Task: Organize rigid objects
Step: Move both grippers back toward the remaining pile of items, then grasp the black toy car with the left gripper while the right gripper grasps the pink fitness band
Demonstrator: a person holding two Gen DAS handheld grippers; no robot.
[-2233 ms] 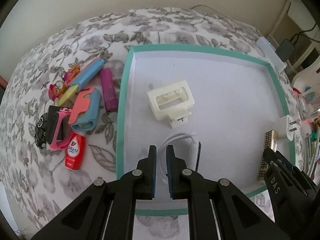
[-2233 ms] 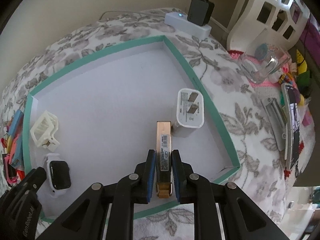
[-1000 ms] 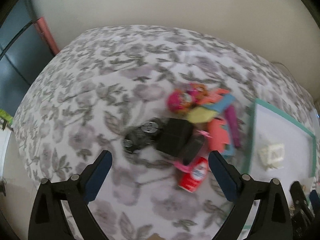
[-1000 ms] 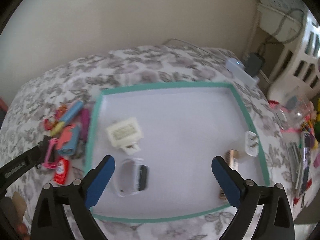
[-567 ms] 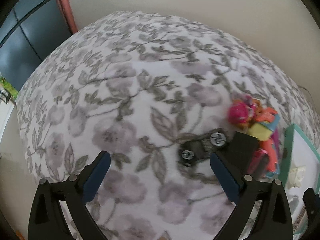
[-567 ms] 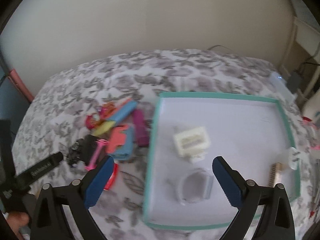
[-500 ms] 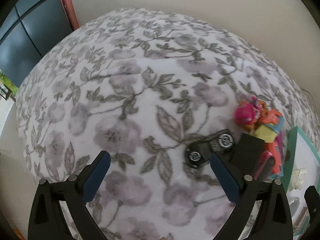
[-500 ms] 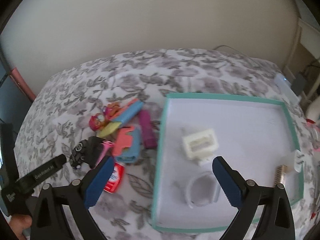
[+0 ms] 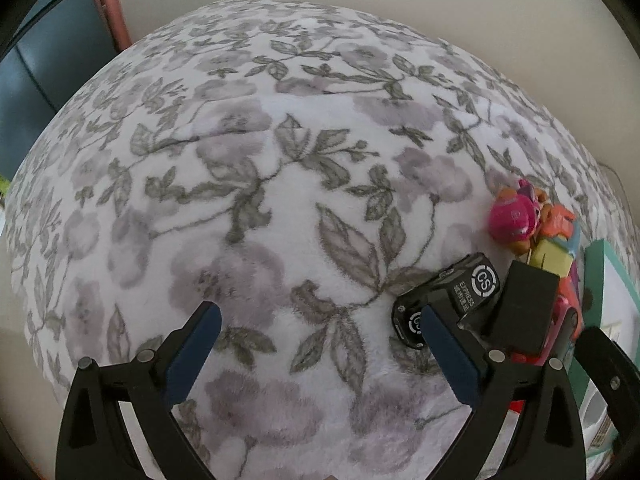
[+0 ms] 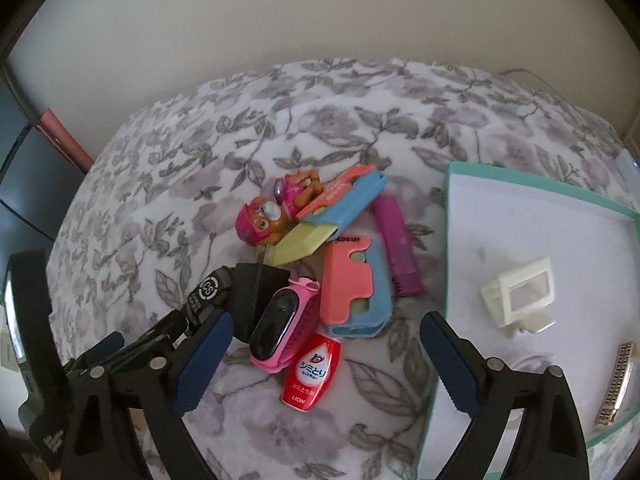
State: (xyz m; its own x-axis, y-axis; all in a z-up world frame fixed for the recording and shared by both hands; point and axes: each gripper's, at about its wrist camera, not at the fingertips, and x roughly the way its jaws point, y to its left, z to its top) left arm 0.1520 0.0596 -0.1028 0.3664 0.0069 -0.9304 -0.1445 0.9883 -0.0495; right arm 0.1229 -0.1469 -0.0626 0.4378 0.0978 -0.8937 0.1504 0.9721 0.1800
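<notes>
My left tongs (image 9: pixel 318 334) are spread wide and empty over the floral blanket (image 9: pixel 280 160). Their right pad sits just beside a black toy car (image 9: pixel 452 300) whose wheels read "CS" and whose side reads "EXPRESS". My right tongs (image 10: pixel 324 344) are also spread and hold nothing, hanging over the heap of toys.

In that heap I see a red bottle (image 10: pixel 312 374) with Japanese writing and "LION" at its foot. It lies against a pink band (image 10: pixel 282 326) with a black face. Beside them lies a coral and blue case (image 10: pixel 354 292), its upside-down label too blurred for me to read. Past it are a purple bar (image 10: pixel 398 250) and a pup figure (image 10: pixel 276 210).

To the right, the teal-rimmed tray (image 10: pixel 444 248) holds a white frame (image 10: pixel 520 294) and a gold strip (image 10: pixel 614 384), well apart.
</notes>
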